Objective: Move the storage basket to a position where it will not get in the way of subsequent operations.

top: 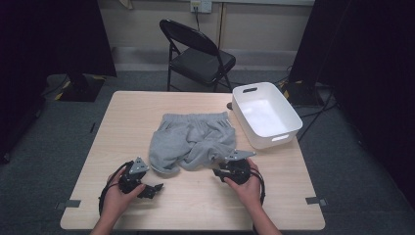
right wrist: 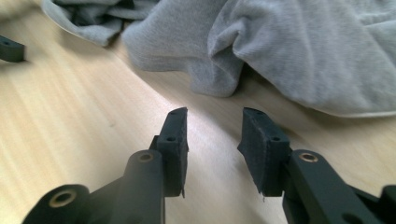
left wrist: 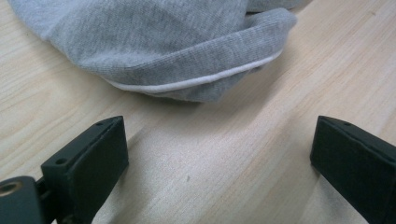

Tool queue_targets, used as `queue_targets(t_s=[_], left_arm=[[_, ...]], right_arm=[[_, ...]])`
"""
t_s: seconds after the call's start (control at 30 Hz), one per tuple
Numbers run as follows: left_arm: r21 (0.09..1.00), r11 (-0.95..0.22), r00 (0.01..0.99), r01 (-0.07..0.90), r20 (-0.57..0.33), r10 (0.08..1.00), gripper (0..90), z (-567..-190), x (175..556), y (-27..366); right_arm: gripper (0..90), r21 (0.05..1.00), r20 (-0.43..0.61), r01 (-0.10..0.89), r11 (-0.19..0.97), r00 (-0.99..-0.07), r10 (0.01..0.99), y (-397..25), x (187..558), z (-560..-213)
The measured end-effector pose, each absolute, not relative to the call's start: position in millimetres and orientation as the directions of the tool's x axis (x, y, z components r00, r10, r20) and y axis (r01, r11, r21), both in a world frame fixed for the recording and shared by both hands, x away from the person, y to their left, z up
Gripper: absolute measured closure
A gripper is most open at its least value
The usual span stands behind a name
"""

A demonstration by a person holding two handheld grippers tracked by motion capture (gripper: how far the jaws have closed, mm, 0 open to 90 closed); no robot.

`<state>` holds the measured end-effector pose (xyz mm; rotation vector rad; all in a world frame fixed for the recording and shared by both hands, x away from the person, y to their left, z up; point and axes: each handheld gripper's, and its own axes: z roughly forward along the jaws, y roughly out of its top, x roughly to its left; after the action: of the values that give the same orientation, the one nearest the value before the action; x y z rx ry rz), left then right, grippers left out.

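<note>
A: Surface first. Pale wood-grain desk, near edge at the bottom of the high view. Both forearms come in over that edge.

B: Claws?

A: Left claw lies low over the desk near the front-left, jaws spread wide, nothing between them. In the left gripper view only bare wood sits between the jaws. Right claw is front-right of centre, jaws parted by a narrower gap, also empty; bare desk shows between them in the right gripper view.

B: The garment?

A: Grey shorts lie crumpled at mid-desk, waistband toward the far side, leg ends toward the person. Left gripper view: a folded hem with a white edge line lies just beyond the jaws, not touching them. Right gripper view: a bunched fold of the same cloth lies just ahead of the jaws, apart from them.

B: Anything beside it?

A: White plastic bin at the far-right of the desk, just beside the shorts, one corner over the desk's right edge. It has handle slots in its end walls. Nothing stands between either claw and the cloth.

B: Beyond the desk?

A: Grey carpet floor. A black folding chair behind the far edge. Dark curtains at both sides, a pale wall with an outlet at the back.
</note>
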<state>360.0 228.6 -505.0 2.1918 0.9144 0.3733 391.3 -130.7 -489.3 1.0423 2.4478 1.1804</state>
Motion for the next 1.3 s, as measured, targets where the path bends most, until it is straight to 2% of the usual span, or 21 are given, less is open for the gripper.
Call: queue_targets(t_s=[0.27,0.3,0.37,0.53,0.6,0.67,0.73,0.8,0.83,0.9,0.97,1.07,1.3], left_arm=[[0.715,-0.492,0.710,0.497,-0.009,0.704,3.3,-505,360,229],[0.714,-0.493,0.711,0.497,-0.010,0.703,3.1,-505,361,229],[0.714,-0.493,0.711,0.498,-0.010,0.703,2.9,-505,361,229],[0.714,-0.492,0.710,0.498,-0.009,0.704,3.0,-505,360,229],[0.721,-0.487,0.712,0.493,-0.014,0.702,4.1,-505,359,229],[0.736,-0.475,0.716,0.482,-0.019,0.698,10.3,-504,359,231],[0.751,-0.433,0.699,0.499,-0.053,0.714,21.8,-501,358,232],[0.772,-0.431,0.702,0.468,-0.027,0.712,15.8,-495,357,231],[0.783,-0.438,0.709,0.442,-0.006,0.705,17.3,-490,356,229],[0.806,-0.434,0.730,0.402,0.004,0.683,27.5,-481,354,223],[0.816,-0.463,0.743,0.346,0.063,0.666,28.1,-474,352,214],[0.823,-0.489,0.774,0.289,0.100,0.626,35.6,-470,353,198],[0.776,-0.537,0.787,0.330,0.087,0.610,40.6,-483,376,181]], right_arm=[[56.8,0.758,0.097,0.499,0.420,-0.723,0.684,-109,409,-491],[60.5,0.753,0.096,0.500,0.428,-0.726,0.681,-107,411,-490],[62.3,0.751,0.098,0.500,0.432,-0.731,0.675,-103,415,-490],[82.1,0.752,0.133,0.507,0.421,-0.743,0.656,-100,417,-487],[87.1,0.749,0.141,0.514,0.419,-0.741,0.657,-101,416,-485],[87.9,0.746,0.159,0.518,0.418,-0.748,0.644,-103,413,-483],[88.0,0.749,0.157,0.513,0.420,-0.753,0.639,-107,409,-479],[88.1,0.758,0.165,0.510,0.407,-0.754,0.636,-113,405,-473],[88.1,0.761,0.161,0.505,0.407,-0.755,0.636,-117,403,-471],[88.2,0.764,0.159,0.501,0.406,-0.757,0.633,-123,399,-464],[88.2,0.773,0.155,0.492,0.400,-0.758,0.633,-128,396,-457],[88.4,0.787,0.161,0.487,0.377,-0.754,0.637,-136,394,-446],[88.5,0.800,0.164,0.489,0.349,-0.737,0.656,-151,394,-430]])
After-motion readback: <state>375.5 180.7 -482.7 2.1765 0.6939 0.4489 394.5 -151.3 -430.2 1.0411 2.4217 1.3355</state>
